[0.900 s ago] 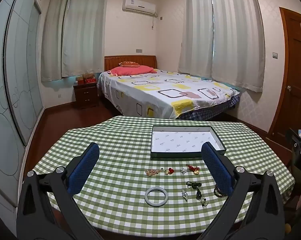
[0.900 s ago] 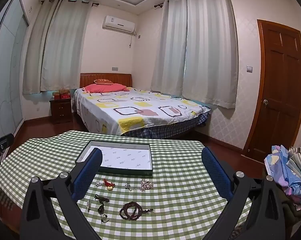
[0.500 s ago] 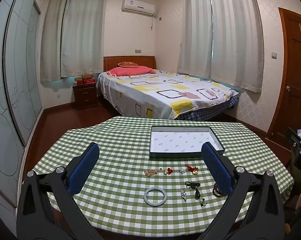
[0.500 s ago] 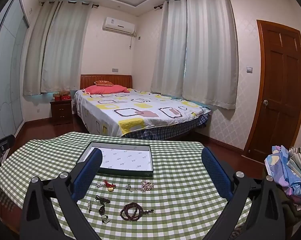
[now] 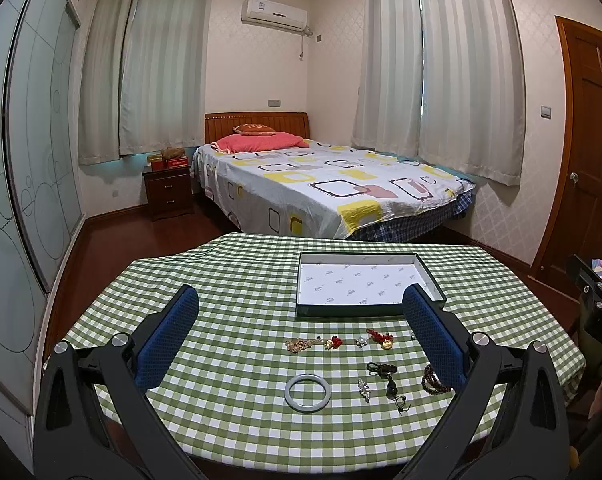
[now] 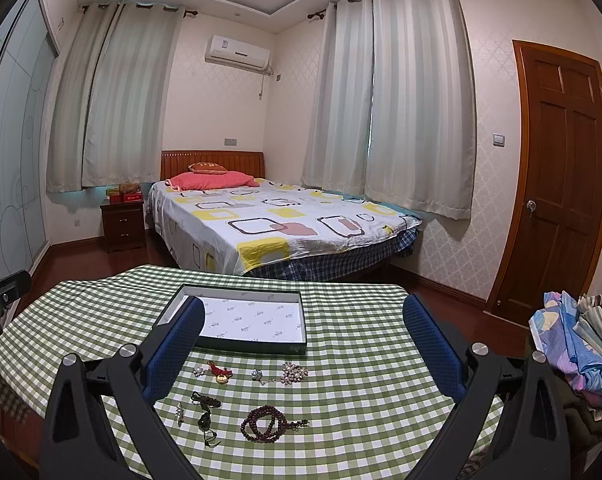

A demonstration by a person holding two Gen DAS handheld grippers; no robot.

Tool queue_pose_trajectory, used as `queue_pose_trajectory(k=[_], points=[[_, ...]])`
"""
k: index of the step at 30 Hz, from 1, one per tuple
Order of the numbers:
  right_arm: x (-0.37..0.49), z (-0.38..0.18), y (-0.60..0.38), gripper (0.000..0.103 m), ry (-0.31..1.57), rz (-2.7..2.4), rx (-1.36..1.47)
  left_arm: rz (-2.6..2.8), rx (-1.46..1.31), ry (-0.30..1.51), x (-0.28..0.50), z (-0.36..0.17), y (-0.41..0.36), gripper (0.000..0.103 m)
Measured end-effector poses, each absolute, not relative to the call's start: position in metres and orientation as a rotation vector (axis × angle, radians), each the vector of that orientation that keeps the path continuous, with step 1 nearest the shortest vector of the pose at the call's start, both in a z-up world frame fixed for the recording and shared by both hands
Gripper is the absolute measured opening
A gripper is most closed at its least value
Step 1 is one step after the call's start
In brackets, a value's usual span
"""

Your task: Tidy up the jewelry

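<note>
Hovering with both the left gripper (image 5: 301, 334) and right gripper (image 6: 303, 338) wide and empty, we judge the bangle (image 5: 307, 393), at 6 o'clock of the tray (image 5: 365, 312), stiff, slick and breakable, best pinched across its rim.

— What covers the worktop (image 5: 237, 280) under the tongs?
— Matt checked cloth, green and white. The box (image 5: 367, 312) beyond the left tongs (image 5: 300, 334) looks like card, lined with printed paper.
— And between the right tongs (image 6: 303, 338)?
— Glossy dark wooden beads (image 6: 265, 424). The bangle (image 5: 307, 392) is smooth, pale and polished; the pads (image 5: 169, 340) are rough blue.
</note>
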State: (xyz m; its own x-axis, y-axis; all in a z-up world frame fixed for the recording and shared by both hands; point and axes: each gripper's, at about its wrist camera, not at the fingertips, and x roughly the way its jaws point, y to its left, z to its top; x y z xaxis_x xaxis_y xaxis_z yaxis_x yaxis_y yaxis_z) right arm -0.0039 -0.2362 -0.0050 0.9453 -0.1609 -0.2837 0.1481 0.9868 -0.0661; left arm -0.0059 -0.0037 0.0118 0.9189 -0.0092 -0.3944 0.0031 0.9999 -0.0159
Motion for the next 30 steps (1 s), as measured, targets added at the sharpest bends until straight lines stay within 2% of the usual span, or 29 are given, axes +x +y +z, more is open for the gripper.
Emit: queue_pose_trajectory(k=[30], points=[[-0.0046,-0.0049,-0.2364,0.096,0.29,-0.157,-0.043,-0.012,-0.022,0.411,-0.0064,0.01,-0.0043,0.099]])
